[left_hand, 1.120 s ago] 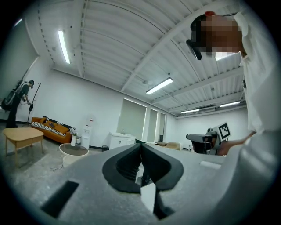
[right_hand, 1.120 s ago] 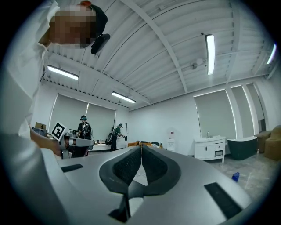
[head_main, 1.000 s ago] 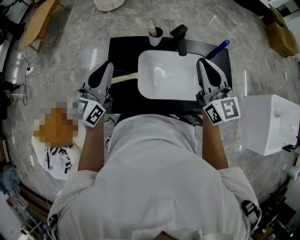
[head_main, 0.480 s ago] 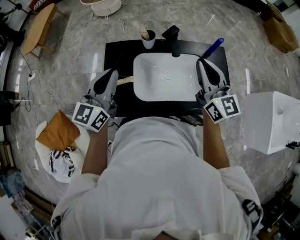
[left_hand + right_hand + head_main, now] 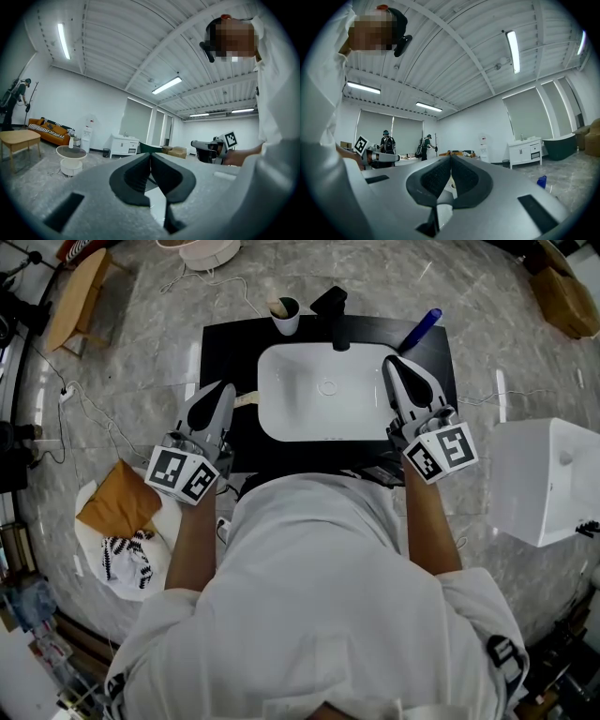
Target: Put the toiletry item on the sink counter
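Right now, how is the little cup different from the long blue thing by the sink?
The cup is white and round; the blue thing is long and thin. The cup stands upright with something pale poking out; the blue thing lies slanted. The cup is back left of the basin, the blue thing back right. Both rest on the black counter.
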Demonstrator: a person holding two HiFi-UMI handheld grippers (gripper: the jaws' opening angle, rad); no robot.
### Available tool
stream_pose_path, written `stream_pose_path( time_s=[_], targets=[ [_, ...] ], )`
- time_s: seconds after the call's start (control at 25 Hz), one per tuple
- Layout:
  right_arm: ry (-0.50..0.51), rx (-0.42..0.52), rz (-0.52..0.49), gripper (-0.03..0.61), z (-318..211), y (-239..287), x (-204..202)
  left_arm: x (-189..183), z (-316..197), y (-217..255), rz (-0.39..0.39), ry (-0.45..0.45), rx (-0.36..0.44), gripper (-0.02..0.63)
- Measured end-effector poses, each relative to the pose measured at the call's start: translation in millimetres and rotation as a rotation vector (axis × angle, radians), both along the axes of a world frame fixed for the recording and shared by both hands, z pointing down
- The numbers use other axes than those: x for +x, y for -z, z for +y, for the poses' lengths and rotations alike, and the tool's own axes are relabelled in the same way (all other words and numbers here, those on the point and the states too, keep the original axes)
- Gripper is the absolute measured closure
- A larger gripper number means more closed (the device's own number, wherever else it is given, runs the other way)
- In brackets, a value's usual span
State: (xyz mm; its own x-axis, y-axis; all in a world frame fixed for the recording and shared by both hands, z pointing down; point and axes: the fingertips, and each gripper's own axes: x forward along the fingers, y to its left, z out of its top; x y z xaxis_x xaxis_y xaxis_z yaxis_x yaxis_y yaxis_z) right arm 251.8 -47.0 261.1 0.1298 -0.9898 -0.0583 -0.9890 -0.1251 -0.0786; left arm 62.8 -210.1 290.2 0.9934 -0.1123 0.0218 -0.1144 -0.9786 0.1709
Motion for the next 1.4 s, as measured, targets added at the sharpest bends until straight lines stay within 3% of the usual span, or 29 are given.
stream_pose_path(
  time_s=[0.76, 1.4],
  targets=[
    [0.134, -0.029, -0.067, 0.563, -7, -27, 13, 11, 30, -34, -0.087, 0.068, -0.051, 0.597],
    [0.208, -0.057, -0.14, 0.563, -16, -61, 3, 7, 53, -76, -0.142, 0.064, -0.141, 0.595]
  ],
)
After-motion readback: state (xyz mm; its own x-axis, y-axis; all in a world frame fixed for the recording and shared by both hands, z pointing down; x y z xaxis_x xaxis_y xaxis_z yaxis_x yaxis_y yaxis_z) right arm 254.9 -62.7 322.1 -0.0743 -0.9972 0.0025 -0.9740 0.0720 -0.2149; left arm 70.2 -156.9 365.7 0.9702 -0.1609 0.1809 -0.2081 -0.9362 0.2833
